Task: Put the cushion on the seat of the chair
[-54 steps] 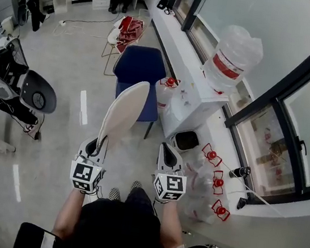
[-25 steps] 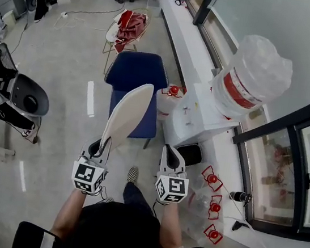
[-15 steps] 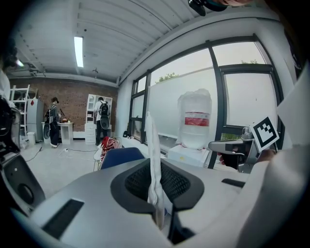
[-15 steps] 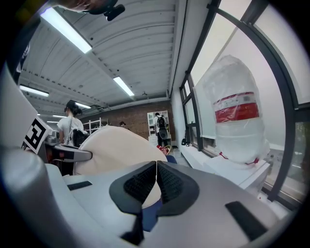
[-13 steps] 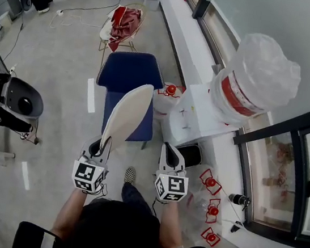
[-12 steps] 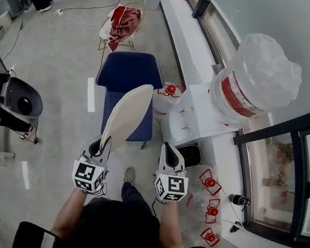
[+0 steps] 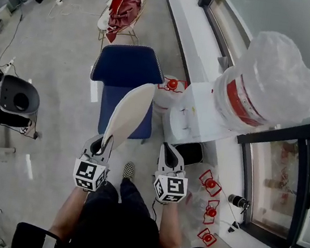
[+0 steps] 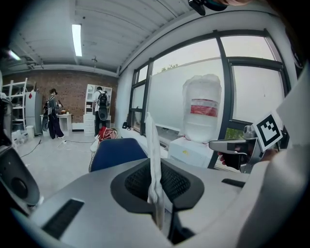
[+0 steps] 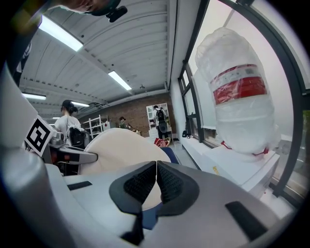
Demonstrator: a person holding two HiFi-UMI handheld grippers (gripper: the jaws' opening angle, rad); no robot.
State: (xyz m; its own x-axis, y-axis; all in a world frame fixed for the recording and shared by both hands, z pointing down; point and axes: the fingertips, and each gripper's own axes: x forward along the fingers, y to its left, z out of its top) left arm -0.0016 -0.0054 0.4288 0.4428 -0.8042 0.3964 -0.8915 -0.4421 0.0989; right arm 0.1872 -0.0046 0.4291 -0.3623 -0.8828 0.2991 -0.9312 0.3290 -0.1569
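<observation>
My left gripper [image 7: 104, 140] pinches the near edge of the cream cushion [image 7: 127, 111], held upright, the blue chair [image 7: 125, 68] just beyond; my right gripper [image 7: 167, 150] is pressed together, empty.

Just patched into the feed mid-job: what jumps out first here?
The cream cushion, pinched on edge in the left tongs, stands out against the blue chair just ahead of it. To the right, a big plastic-wrapped water bottle tops a white dispenser by the window. The right tongs are shut and empty.
</observation>
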